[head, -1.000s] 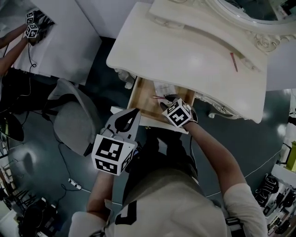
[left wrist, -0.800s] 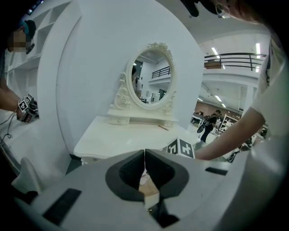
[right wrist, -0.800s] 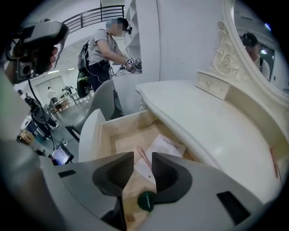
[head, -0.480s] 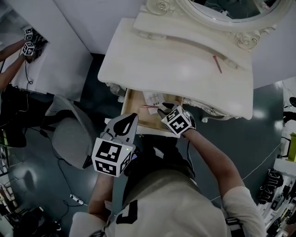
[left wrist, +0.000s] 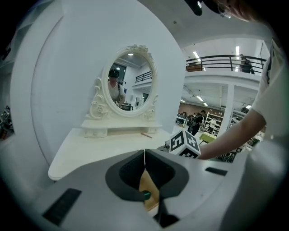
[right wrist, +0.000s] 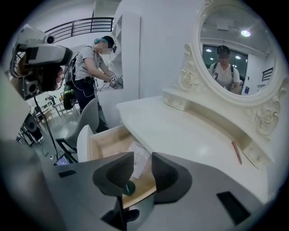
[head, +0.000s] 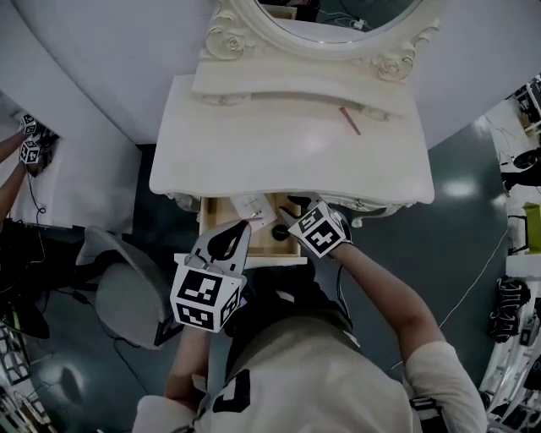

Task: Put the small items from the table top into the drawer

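Note:
A thin red pencil-like stick (head: 349, 120) lies at the back right of the white dressing table top (head: 254, 152), below the mirror; it also shows as the stick (right wrist: 236, 152). The wooden drawer (head: 215, 211) stands pulled out under the table's front edge. A sheet of paper (head: 252, 205) and a small dark item (head: 281, 230) lie in it. My right gripper (head: 292, 211) hangs over the drawer's right part, open and empty, with the paper (right wrist: 140, 155) seen through its gap (right wrist: 142, 168). My left gripper (head: 239, 230) is shut and empty at the drawer's front (left wrist: 144, 157).
An oval mirror (head: 338, 13) in a carved frame stands at the back of the table. A grey chair (head: 127, 292) sits left of me. Farther left a second person's hand holds a gripper (head: 31, 150) at a white surface. A cable (head: 482, 271) runs over the floor at right.
The head view has swung so the table now lies square ahead. My right gripper stays open over the drawer. My left gripper has come up to the drawer's front.

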`<state>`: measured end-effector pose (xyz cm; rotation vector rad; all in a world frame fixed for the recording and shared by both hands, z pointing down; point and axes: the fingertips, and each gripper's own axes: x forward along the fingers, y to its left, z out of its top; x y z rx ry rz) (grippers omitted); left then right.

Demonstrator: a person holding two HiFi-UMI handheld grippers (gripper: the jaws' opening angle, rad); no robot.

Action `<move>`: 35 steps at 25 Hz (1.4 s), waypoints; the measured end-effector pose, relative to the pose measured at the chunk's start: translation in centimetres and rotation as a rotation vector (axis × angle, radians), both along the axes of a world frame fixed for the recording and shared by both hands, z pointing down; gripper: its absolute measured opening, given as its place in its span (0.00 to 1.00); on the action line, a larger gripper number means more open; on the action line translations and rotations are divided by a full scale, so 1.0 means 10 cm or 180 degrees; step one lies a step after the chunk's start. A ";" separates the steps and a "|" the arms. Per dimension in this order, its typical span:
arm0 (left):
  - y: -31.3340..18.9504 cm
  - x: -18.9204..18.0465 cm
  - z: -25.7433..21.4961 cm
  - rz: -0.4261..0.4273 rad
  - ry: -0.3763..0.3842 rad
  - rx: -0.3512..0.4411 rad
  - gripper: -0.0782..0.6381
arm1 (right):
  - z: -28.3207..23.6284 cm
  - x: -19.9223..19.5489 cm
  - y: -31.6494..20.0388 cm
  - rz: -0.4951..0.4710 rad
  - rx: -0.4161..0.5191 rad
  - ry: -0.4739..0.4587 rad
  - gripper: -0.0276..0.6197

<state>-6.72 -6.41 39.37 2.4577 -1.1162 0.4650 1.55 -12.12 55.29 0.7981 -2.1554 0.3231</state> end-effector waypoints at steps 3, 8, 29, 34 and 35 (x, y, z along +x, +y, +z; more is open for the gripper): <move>-0.03 0.21 -0.04 0.0144 0.0033 0.0030 0.19 | -0.08 0.24 -0.05 0.0137 0.0047 0.0024 0.25; -0.08 0.58 -0.11 0.0349 0.0069 0.0060 0.19 | -0.20 0.64 -0.14 0.0357 0.0105 0.0026 0.25; -0.31 1.57 -0.33 0.0444 0.0027 0.0121 0.19 | -0.45 1.90 -0.73 0.0590 0.0278 0.0120 0.25; -0.40 1.68 -0.35 0.0339 -0.0036 0.0126 0.19 | -0.53 2.05 -1.00 0.0559 0.0391 0.0055 0.25; -0.42 1.70 -0.34 0.0321 -0.0049 0.0120 0.19 | -0.51 2.09 -1.04 0.0546 0.0378 0.0065 0.25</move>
